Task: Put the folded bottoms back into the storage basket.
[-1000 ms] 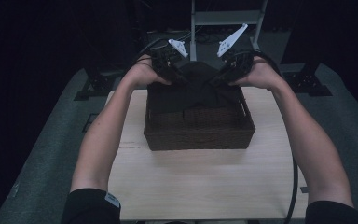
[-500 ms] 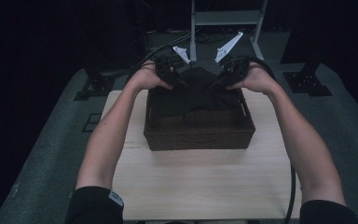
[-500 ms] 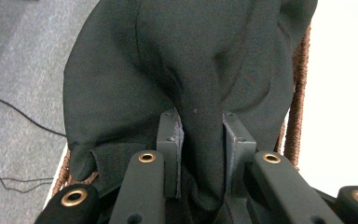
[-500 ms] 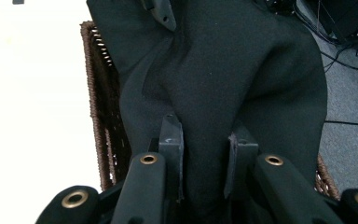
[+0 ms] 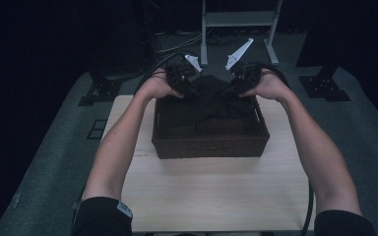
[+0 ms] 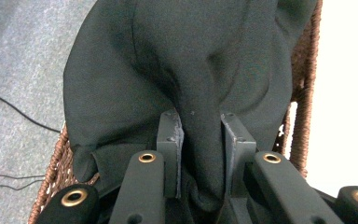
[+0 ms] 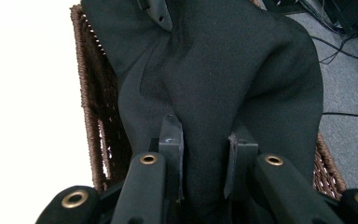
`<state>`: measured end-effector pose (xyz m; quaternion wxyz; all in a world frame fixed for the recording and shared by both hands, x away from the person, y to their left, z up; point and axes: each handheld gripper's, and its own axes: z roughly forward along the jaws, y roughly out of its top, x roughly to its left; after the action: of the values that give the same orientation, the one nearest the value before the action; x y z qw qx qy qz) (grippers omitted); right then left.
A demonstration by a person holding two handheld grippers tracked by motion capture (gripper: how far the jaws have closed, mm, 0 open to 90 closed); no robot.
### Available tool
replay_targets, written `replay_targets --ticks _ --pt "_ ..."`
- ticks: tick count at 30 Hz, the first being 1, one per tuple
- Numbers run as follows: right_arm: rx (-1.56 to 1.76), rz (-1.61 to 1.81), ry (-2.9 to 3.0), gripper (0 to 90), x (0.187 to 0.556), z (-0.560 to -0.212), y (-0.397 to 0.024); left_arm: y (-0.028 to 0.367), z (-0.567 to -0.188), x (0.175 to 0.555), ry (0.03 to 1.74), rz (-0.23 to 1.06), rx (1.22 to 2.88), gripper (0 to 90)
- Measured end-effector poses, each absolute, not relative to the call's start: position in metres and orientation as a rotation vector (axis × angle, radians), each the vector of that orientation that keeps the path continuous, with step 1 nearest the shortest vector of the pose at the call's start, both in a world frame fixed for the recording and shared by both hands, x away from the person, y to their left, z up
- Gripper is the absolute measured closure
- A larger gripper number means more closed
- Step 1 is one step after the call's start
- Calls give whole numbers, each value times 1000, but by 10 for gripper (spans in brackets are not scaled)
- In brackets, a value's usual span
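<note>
Both grippers, left gripper (image 5: 186, 84) and right gripper (image 5: 237, 82), moved farther toward the far rim of the wicker basket (image 5: 209, 143), lifting the pinched black cloth (image 5: 207, 101) higher, now bunched and draped over that rim.

1 basket (image 5: 209, 142), 1 blk cloth (image 5: 211, 101), 2 grippers, 1 table (image 5: 216, 196).

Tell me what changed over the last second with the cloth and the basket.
Little changed. Both hands eased slightly toward the far rim, and the black cloth between them bunched up higher. The left gripper and the right gripper kept their pinch on a fold of it; nothing was let go. The wicker basket stayed put on the wooden table.
</note>
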<state>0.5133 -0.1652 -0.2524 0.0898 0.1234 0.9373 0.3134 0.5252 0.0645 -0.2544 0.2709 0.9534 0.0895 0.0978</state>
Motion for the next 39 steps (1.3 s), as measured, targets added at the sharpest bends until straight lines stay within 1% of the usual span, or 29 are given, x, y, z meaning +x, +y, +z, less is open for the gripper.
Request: replay_targets --ticks 5,10,12,20,31,35,39 --pt "382 944 2798 722 515 -262 -166 62 -259 527 224 268 2602 724" --pt "393 941 2801 722 515 -265 -168 61 -264 527 231 273 2594 724" --pt "390 944 2805 721 516 -268 -168 61 -268 527 241 257 2585 724" --pt "394 931 2832 721 517 -281 -164 62 -278 527 231 255 2619 724" --pt "382 901 2845 721 518 -287 -161 65 -291 527 248 239 2592 724" --pt "382 891 2856 721 519 -291 -159 64 -294 528 238 243 2620 724" --pt "390 898 2852 721 520 -296 -159 63 -297 528 251 242 2613 724"
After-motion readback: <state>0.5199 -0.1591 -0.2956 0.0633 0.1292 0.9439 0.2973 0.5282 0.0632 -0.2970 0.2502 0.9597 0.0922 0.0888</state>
